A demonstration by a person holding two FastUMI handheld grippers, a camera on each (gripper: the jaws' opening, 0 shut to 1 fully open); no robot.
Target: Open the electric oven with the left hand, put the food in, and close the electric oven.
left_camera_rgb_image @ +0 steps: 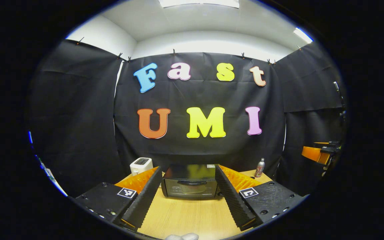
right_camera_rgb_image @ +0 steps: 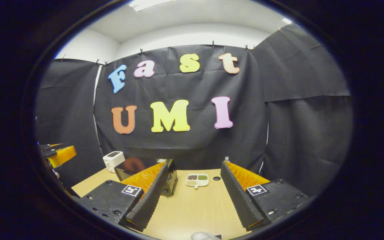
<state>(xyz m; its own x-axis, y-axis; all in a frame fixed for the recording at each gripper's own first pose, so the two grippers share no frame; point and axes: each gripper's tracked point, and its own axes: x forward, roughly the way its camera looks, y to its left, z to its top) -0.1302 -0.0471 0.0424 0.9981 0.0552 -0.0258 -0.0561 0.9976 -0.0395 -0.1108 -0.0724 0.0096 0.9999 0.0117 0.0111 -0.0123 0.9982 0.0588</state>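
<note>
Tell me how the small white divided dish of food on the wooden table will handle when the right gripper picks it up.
The small white divided dish looks shallow and rigid, so it should lift stiffly. Its compartments hold loose-looking bits, so tilting would probably spill them. Its low rim may give the open right gripper little to pinch, so it could slip on the wooden table.

I see a light wood-grain table [left_camera_rgb_image: 192,216]. On it rests the electric oven [left_camera_rgb_image: 190,182], door closed, toward the back edge. A white toaster [left_camera_rgb_image: 141,165] stands left of it; a small bottle [left_camera_rgb_image: 260,167] stands right. A divided food tray [right_camera_rgb_image: 197,180] lies beside the oven.
</note>
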